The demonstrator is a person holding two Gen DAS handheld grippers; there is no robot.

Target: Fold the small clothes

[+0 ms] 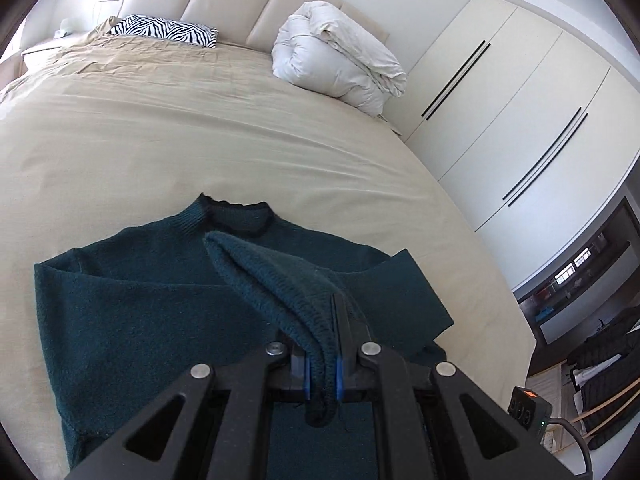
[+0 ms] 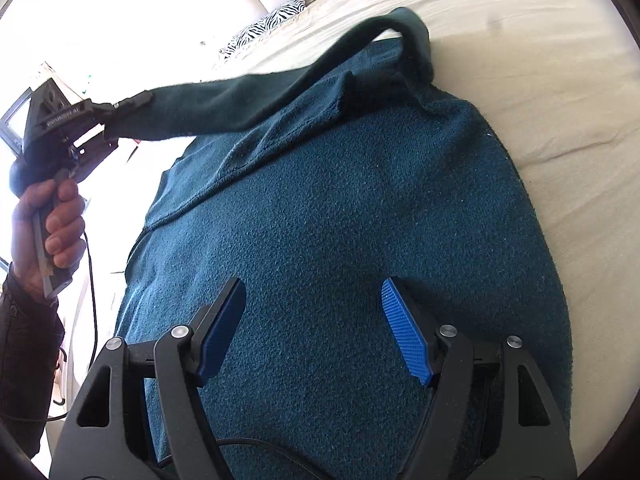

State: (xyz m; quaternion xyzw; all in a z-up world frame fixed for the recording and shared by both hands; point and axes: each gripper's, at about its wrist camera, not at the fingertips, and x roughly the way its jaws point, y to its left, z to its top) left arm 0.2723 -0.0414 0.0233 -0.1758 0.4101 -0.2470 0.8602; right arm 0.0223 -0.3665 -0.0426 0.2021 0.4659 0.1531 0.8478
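A dark teal knit sweater (image 1: 132,304) lies flat on the beige bed, neck toward the headboard; it fills the right wrist view (image 2: 340,220). My left gripper (image 1: 322,372) is shut on the cuff of one sleeve (image 1: 280,280) and holds it lifted above the body of the sweater. In the right wrist view that left gripper (image 2: 132,102) shows at the left, the sleeve (image 2: 240,100) stretched from it to the shoulder. My right gripper (image 2: 314,320) is open and empty, its blue pads (image 2: 404,332) just above the sweater's body.
The bed sheet (image 1: 200,128) stretches wide beyond the sweater. A folded white duvet (image 1: 340,56) and a zebra-print pillow (image 1: 168,32) lie near the headboard. White wardrobe doors (image 1: 520,100) stand to the right. A power strip (image 1: 528,408) sits at the bed's right edge.
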